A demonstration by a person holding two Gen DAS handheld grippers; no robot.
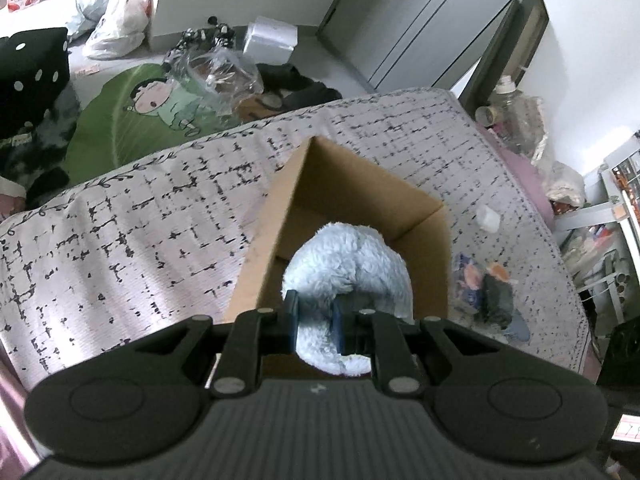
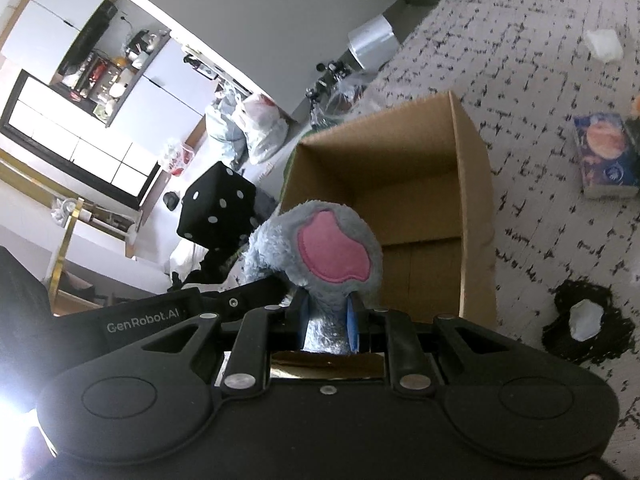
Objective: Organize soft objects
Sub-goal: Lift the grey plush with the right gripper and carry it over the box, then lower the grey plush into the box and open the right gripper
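A light blue plush toy (image 1: pixel 348 272) is held over an open cardboard box (image 1: pixel 280 208) that stands on a bed. My left gripper (image 1: pixel 314 316) is shut on the plush's fluffy body. My right gripper (image 2: pixel 328 320) is shut on another part of the same plush (image 2: pixel 280 232), a limb or ear with a pink patch (image 2: pixel 334 248). In the right wrist view the box (image 2: pixel 472 184) lies just beyond the plush, its inside empty as far as I can see. The other gripper's black body (image 2: pixel 152 320) shows at the left.
The bed has a white cover with a black grid print (image 1: pixel 140 232). A tissue pack (image 2: pixel 604 156), a crumpled white tissue (image 2: pixel 604 44) and a black and white soft thing (image 2: pixel 588 324) lie on it. A black dice cushion (image 2: pixel 218 208) and bags (image 1: pixel 116 24) are on the floor.
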